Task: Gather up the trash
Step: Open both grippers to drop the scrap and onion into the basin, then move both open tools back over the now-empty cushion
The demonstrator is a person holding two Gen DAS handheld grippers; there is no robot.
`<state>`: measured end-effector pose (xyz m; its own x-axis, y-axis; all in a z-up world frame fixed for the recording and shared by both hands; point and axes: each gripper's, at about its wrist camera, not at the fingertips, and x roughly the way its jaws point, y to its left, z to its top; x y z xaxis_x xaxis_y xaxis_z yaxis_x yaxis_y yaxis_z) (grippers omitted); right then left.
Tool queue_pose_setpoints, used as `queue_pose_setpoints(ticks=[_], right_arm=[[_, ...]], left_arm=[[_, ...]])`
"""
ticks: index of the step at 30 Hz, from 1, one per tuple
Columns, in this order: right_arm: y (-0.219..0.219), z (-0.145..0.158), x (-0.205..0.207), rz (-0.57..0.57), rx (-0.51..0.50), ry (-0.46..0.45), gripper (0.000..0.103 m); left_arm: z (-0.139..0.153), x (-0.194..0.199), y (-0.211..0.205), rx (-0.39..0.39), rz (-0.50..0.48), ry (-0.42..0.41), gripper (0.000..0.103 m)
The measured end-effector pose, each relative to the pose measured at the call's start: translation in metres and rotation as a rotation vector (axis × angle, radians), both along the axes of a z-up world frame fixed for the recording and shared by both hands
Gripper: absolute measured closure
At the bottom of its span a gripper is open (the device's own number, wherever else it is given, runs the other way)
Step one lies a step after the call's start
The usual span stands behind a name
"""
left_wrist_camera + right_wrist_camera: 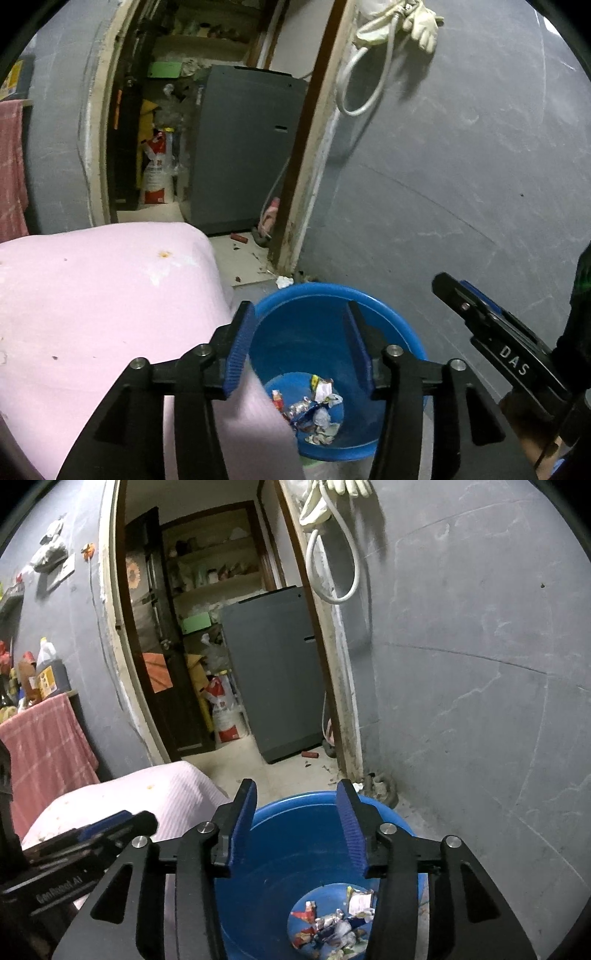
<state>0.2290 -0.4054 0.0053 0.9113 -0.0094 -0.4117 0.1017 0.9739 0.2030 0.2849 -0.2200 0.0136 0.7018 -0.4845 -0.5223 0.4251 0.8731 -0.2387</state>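
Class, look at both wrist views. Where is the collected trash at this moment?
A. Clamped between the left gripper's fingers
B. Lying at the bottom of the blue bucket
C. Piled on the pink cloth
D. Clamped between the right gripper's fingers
B: the crumpled wrappers lie at the bottom of the blue bucket, while the left gripper and the right gripper both stand open above it with nothing between their fingers.

**Black grippers, blue pads**

Left gripper (299,347) and right gripper (297,825) share black angular arms, silver round screws and ribbed blue pads (239,350). White lettering reads "DAS" on one body, "GenRobot.AI" on the other
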Motion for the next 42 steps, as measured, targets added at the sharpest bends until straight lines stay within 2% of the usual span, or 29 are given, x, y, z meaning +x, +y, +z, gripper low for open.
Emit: queue_pose_setpoints(ticks=[1, 7, 9, 15, 20, 31, 42], right_arm=[[-0.001, 0.001, -0.001, -0.003, 0.003, -0.005, 0.05], [-0.001, 0.005, -0.003, -0.01, 0.007, -0.032, 0.043], [0.0, 0.006, -0.005, -0.014, 0.008, -0.042, 0.027], [0.002, 0.01, -0.01, -0.016, 0.006, -0.082, 0.014], [0.006, 0.015, -0.015, -0.018, -0.007, -0.132, 0.0], [0.02, 0.027, -0.03, -0.005, -0.046, -0.208, 0.0], [0.04, 0.035, -0.053, 0.021, -0.1, -0.268, 0.0]], left_arm=[[0.001, 0.0, 0.002, 0.0, 0.009, -0.003, 0.053], [0.009, -0.002, 0.016, 0.009, 0.061, -0.035, 0.035], [0.012, -0.004, 0.021, 0.01, 0.082, -0.053, 0.024], [0.023, -0.013, 0.04, 0.015, 0.169, -0.142, 0.008], [0.028, -0.02, 0.054, 0.015, 0.207, -0.183, 0.005], [0.032, -0.036, 0.068, 0.03, 0.24, -0.231, 0.003], [0.039, -0.069, 0.087, 0.03, 0.259, -0.279, 0.003]])
